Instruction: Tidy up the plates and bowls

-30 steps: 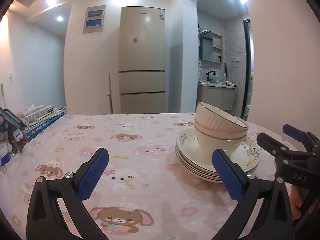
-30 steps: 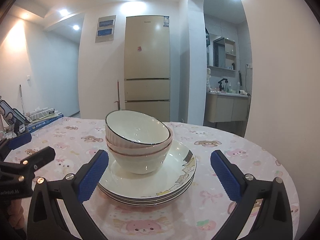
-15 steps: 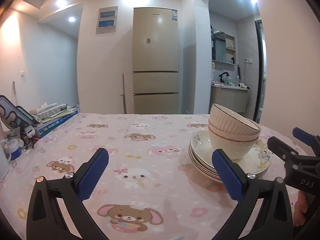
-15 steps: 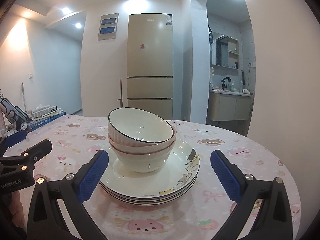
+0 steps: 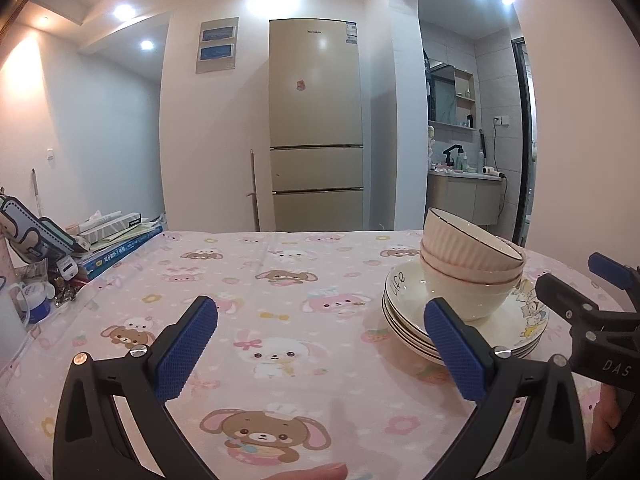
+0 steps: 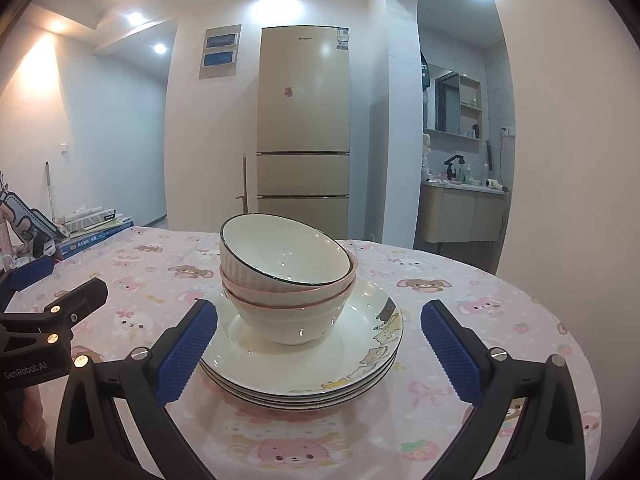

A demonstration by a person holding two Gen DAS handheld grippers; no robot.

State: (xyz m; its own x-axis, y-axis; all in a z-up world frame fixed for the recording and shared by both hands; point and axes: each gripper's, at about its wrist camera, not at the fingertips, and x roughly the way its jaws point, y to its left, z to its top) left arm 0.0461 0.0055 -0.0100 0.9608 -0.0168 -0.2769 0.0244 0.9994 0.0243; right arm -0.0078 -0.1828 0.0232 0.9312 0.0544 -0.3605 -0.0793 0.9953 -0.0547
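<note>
- The plates lie as one stack of shallow white dishes with a cartoon print at the rim, on the near right part of the table, which wears a pink cloth printed with bears and rabbits.
- The bowls sit nested on the middle of the top plate: three, as far as the rims show. The top one, ribbed with a dark rim, sits tilted in the one below, its mouth tipped toward the near right.
- So plates lie together and bowls lie together, all in one pile. That would fit a sorting already finished, or a mixed pile waiting to be taken apart; the pictures do not settle which.
- The left gripper hovers over bare cloth to the left of the pile, jaws spread wide and holding nothing.
- The right gripper faces the pile head on, jaws equally wide and empty, one pad at each side of the plate stack.
- Handling, as a judgement: glazed ceramic is stiff, slippery and chips easily, and the whole pile would be heavy for a pinch.
- A bowl is best taken by its rim wall, one pad inside and one outside. The tilted top bowl looks loosely seated and may slide if the pile is nudged.
- A plate offers only its thin raised edge, taken from the side.
</note>
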